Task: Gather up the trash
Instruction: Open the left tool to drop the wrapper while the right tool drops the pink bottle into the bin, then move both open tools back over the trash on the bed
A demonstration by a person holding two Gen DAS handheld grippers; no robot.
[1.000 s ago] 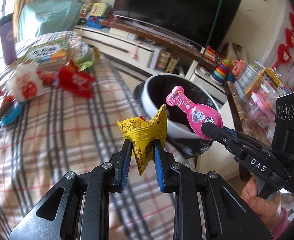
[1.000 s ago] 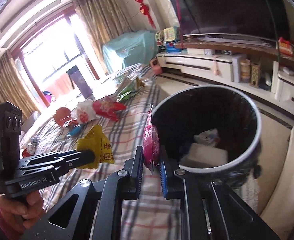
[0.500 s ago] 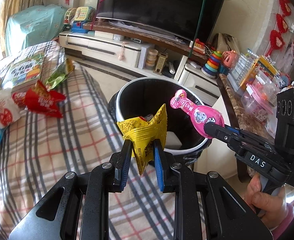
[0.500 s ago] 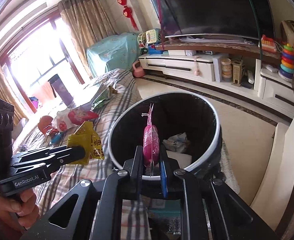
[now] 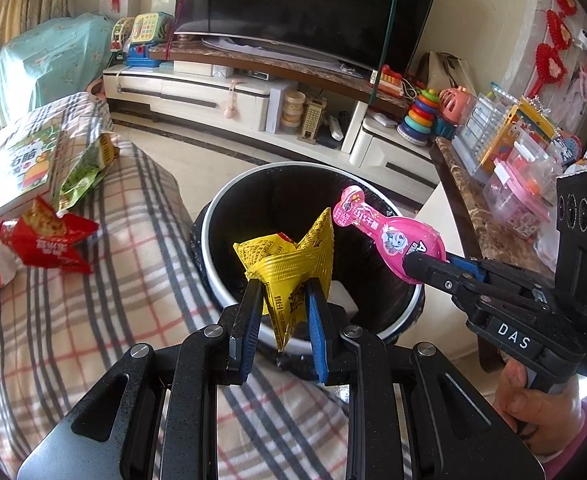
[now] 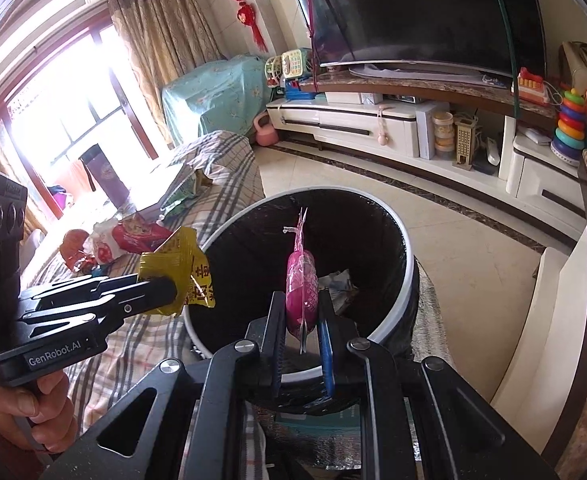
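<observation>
The left hand-held gripper (image 5: 283, 296) is seen at the lower centre of its own view, its blue-padded jaws narrowed onto a crumpled yellow wrapper (image 5: 289, 264), which is pinched between them and sticks up above the fingertips. The right hand-held gripper (image 6: 301, 312) is likewise closed on a flat pink wrapper (image 6: 302, 280), held edge-on in its own view; in the left wrist view the same wrapper is shown face-on at the right of the frame, printed with a cartoon figure. Both wrappers are held over the open mouth of a round black trash bin (image 5: 229, 200) with a white rim, placed at the centre of both views; crumpled paper is visible inside it. A hand (image 6: 25, 404) is wrapped around the left gripper's handle at the lower left of the right wrist view.

To the left of the bin, a surface covered in a plaid cloth (image 5: 93, 340) is seen, with a red snack bag (image 5: 49, 240) and a green packet (image 5: 85, 168) lying on it. Behind the bin, a tiled floor, a white TV cabinet (image 5: 197, 92) and a large dark television (image 5: 313, 4) are seen.
</observation>
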